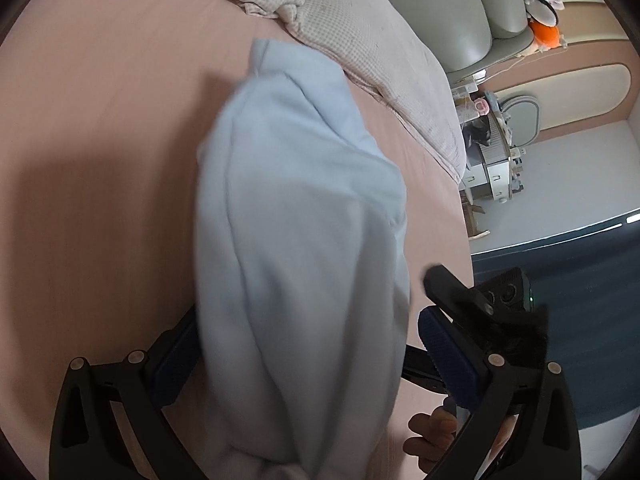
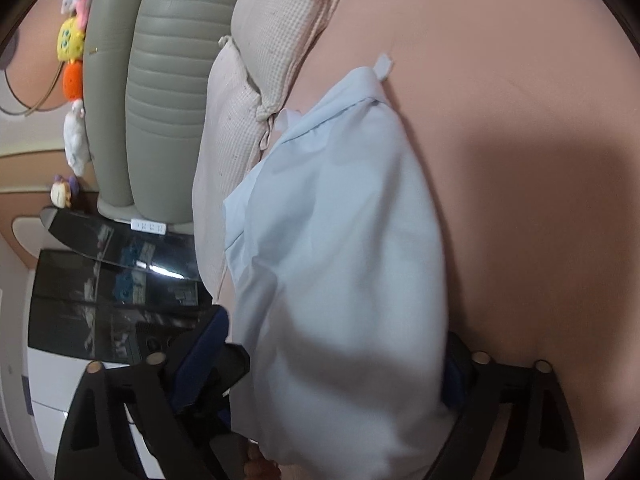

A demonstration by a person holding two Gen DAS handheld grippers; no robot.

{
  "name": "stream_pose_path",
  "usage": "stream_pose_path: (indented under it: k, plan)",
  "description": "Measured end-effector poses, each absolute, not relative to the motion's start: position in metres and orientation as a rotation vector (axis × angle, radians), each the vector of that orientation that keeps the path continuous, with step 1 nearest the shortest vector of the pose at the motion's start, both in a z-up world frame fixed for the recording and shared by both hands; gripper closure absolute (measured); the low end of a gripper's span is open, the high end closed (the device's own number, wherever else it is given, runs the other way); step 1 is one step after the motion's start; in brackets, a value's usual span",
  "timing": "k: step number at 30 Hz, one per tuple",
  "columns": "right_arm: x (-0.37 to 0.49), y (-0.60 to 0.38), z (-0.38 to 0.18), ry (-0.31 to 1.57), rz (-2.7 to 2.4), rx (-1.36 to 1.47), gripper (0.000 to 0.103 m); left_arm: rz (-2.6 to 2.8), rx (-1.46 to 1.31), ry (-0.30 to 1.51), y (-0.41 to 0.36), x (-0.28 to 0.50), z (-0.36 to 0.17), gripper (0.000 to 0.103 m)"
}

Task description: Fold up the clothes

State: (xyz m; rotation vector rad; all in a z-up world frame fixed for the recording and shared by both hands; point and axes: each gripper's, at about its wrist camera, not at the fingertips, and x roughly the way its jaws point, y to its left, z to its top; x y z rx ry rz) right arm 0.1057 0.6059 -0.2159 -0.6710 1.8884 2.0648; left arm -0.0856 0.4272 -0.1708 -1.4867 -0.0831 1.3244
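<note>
Pale blue garment (image 1: 296,240) bunched, hanging over pink bed sheet (image 1: 100,140), far end near pillows (image 1: 360,36) at head edge. Left gripper (image 1: 304,364) spread wide, cloth draped between fingers; grasp unclear. Right gripper (image 2: 340,380) same, cloth hides pads, cannot tell.

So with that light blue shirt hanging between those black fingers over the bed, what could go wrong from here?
1. The light blue garment drapes in loose bunches, so it may land creased on the pink sheet.
2. The left gripper looks wide open around the cloth, so it could slip out.
3. It hangs near the beige quilt and might land on it.
</note>
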Motion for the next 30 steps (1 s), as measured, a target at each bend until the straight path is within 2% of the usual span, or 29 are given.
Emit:
stream_pose_path:
  k: [1,4,6,8,10,15,23,30]
  plan:
    - [0.107,0.605,-0.217,1.877,2.055,-0.674,0.023,1.331,-1.471,-0.056,0.426,-0.079,-0.170,0.001]
    - [0.105,0.606,-0.217,1.875,2.019,-0.676,0.025,1.370,-1.428,0.016,0.429,-0.063,-0.167,0.000]
    - [0.102,0.605,-0.218,1.897,1.990,-0.674,0.033,1.407,-1.414,0.025,0.431,-0.059,-0.167,0.000]
    - [0.100,0.601,-0.224,1.946,1.959,-0.654,0.048,1.450,-1.409,0.000,0.428,-0.058,-0.167,0.005]
    - [0.100,0.597,-0.229,1.988,1.941,-0.620,0.051,1.485,-1.399,-0.005,0.425,-0.057,-0.168,0.016]
    - [0.098,0.593,-0.223,1.917,1.954,-0.616,0.055,1.520,-1.387,-0.010,0.422,-0.055,-0.167,0.028]
    - [0.089,0.585,-0.183,1.609,2.039,-0.663,0.062,1.550,-1.350,-0.033,0.428,-0.046,-0.154,0.030]
    - [0.090,0.587,-0.152,1.500,2.101,-0.615,0.063,1.534,-1.286,-0.062,0.443,-0.043,-0.131,0.034]
